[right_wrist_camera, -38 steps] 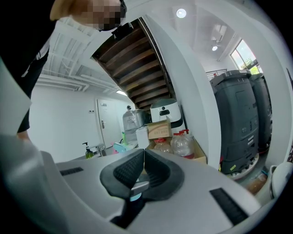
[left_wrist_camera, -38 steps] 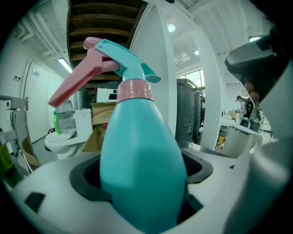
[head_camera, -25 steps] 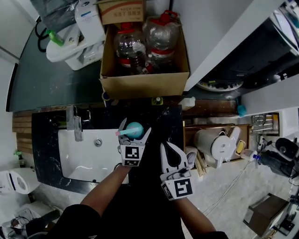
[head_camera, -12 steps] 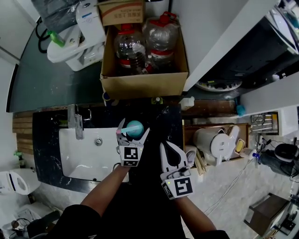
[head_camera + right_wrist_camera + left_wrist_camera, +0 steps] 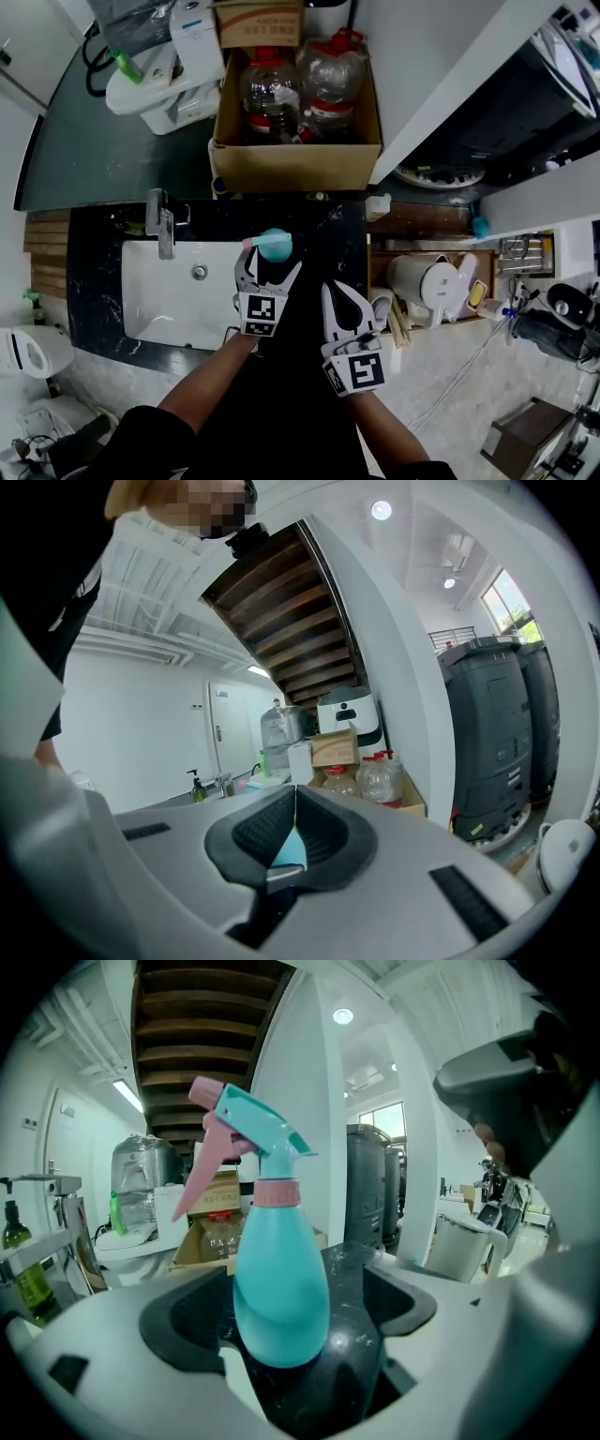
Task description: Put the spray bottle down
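Note:
A teal spray bottle [image 5: 275,246] with a pink trigger stands upright on the black countertop [image 5: 328,239], just right of the sink. In the left gripper view the spray bottle [image 5: 279,1279] rests on the stone between the two pads, with a gap on each side. My left gripper [image 5: 272,263] is open and reaches around the bottle's near side without touching it. To its right, nearer me, my right gripper [image 5: 340,298] is shut with its pads [image 5: 319,829] meeting and nothing held. A teal sliver of the bottle shows behind them.
A white sink [image 5: 173,305] with a chrome faucet [image 5: 161,223] lies left of the bottle. Behind the counter, a cardboard box [image 5: 295,159] holds two water jugs. A white kettle [image 5: 422,286] stands on a shelf to the right.
The left gripper has drawn back a little, so the bottle now sits past its fingertips. The head view has shifted slightly. The right gripper has barely moved.

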Demonstrator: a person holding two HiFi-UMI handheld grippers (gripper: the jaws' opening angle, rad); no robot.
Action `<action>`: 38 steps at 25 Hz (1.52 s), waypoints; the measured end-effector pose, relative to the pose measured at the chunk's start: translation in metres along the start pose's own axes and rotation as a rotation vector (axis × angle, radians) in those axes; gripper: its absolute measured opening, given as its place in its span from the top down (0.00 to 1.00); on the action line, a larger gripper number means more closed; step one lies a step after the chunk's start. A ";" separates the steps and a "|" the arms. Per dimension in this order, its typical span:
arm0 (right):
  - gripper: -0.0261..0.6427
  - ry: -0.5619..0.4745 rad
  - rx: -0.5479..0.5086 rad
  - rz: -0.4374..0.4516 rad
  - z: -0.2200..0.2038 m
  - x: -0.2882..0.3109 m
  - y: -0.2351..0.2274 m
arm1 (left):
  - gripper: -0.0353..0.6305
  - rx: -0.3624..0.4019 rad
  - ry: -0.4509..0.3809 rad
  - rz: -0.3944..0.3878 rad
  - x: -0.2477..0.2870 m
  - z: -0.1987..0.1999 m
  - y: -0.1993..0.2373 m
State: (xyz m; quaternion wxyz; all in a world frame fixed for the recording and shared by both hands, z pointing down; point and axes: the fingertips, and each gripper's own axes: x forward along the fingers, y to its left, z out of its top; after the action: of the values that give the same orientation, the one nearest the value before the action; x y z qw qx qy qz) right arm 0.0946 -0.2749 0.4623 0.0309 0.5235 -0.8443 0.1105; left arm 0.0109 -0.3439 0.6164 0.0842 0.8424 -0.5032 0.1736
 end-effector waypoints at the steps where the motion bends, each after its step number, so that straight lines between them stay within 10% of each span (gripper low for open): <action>1: 0.94 -0.002 -0.005 -0.002 0.000 -0.003 0.002 | 0.27 -0.006 -0.004 -0.003 -0.006 0.001 -0.003; 26: 0.93 -0.115 -0.059 -0.098 0.015 -0.114 0.104 | 0.28 -0.167 -0.263 0.037 -0.233 0.078 -0.029; 36: 0.94 -0.120 -0.100 -0.038 0.011 -0.141 0.165 | 0.92 -0.225 -0.296 0.051 -0.316 0.077 -0.034; 38: 0.94 -0.118 -0.088 -0.035 0.010 -0.147 0.171 | 0.93 -0.207 -0.312 0.042 -0.324 0.082 -0.037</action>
State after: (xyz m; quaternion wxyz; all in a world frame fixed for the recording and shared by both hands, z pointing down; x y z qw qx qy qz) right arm 0.0085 -0.0751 0.4013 0.0057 0.5420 -0.8393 0.0417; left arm -0.0799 -0.0866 0.4189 0.0878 0.8351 -0.5430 -0.0103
